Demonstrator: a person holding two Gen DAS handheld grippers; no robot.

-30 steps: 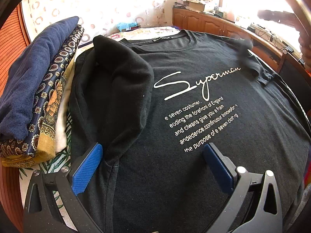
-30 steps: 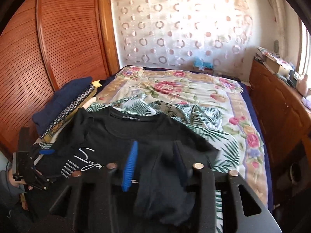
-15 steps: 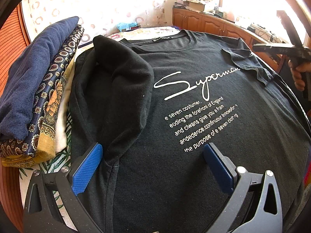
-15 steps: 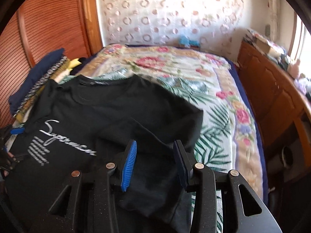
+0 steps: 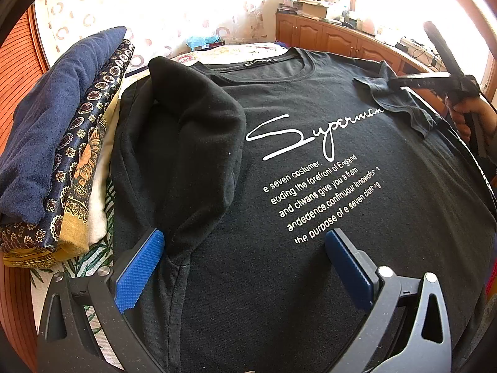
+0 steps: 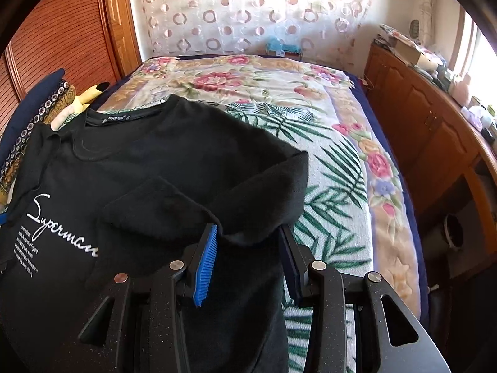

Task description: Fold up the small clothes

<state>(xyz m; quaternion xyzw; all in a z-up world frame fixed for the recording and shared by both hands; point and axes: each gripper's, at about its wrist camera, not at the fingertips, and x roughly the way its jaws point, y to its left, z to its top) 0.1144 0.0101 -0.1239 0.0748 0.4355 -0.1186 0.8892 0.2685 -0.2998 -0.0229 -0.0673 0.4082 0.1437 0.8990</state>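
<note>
Sleeves are our business at this step: the black cotton T-shirt with white "Superman" script (image 5: 310, 161) lies chest-up on the floral and palm-leaf bedspread (image 6: 335, 161), and both short sleeves are turned inward over the body so the sides can make straight fold lines.

Our left gripper (image 5: 245, 267) sits low over the shirt's lower half, its jaws spread wide and holding nothing; the folded-in left sleeve (image 5: 192, 143) ends just ahead of its left pad. We judge it placed there to pin or smooth the cloth.

Our right gripper (image 6: 248, 258) has its jaws partly apart with a bunch of the right sleeve (image 6: 198, 208) lying between them. Whether the pads press the cloth we cannot tell; the gap suggests a loose hold or a release.

Room is uneven. A stack of folded clothes, navy over patterned gold (image 5: 52, 143), lies just beside the shirt's left edge, so little slack there. To the right, bare bedspread runs well out to the wooden cabinets (image 6: 435, 130), and beyond the collar the bed is open.
</note>
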